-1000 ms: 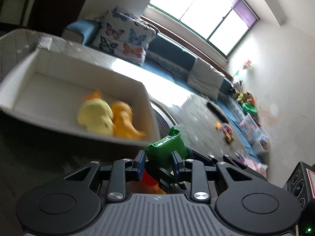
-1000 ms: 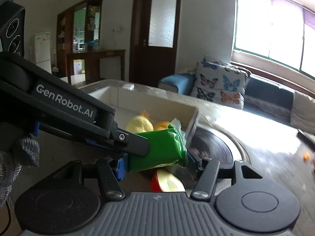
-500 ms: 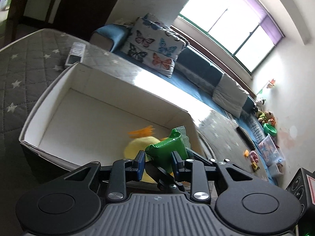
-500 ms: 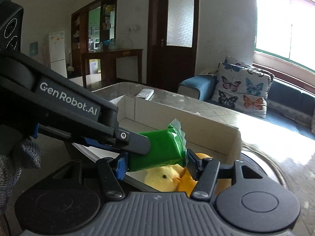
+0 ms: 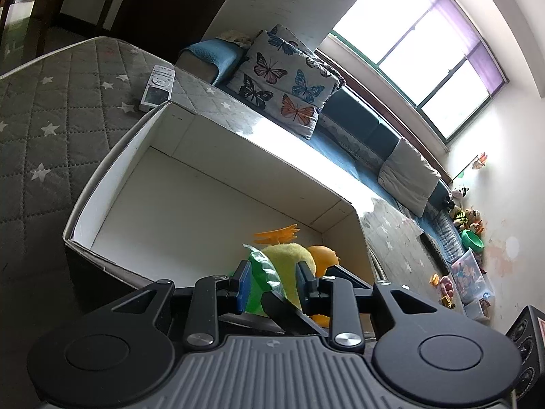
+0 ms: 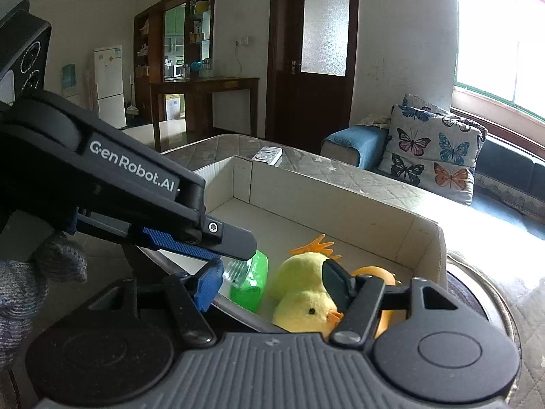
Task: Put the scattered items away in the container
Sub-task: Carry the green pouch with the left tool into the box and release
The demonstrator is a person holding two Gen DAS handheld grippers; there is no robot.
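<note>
A white open box point(image 5: 218, 150) stands on a grey quilted surface; it also shows in the right wrist view point(image 6: 344, 201). Inside it lie a yellow plush duck point(image 6: 303, 293) and an orange toy point(image 5: 323, 255). A green snack packet point(image 6: 248, 286) drops into the box beside the duck. In the left wrist view the packet point(image 5: 260, 283) sits between the spread fingers of my left gripper point(image 5: 272, 281), which hangs over the box's near wall. My right gripper point(image 6: 272, 284) is open and empty, just behind the left one.
A white remote point(image 5: 157, 87) lies on the quilt beyond the box. A butterfly cushion point(image 5: 286, 81) rests on a blue sofa under the window. Toys point(image 5: 466, 221) crowd the floor at the far right. A round dark table edge point(image 6: 477, 286) shows right of the box.
Both grippers moved forward over the box. My left gripper opened and the green packet slipped down from its fingers into the box. My right gripper's fingers spread wider.
</note>
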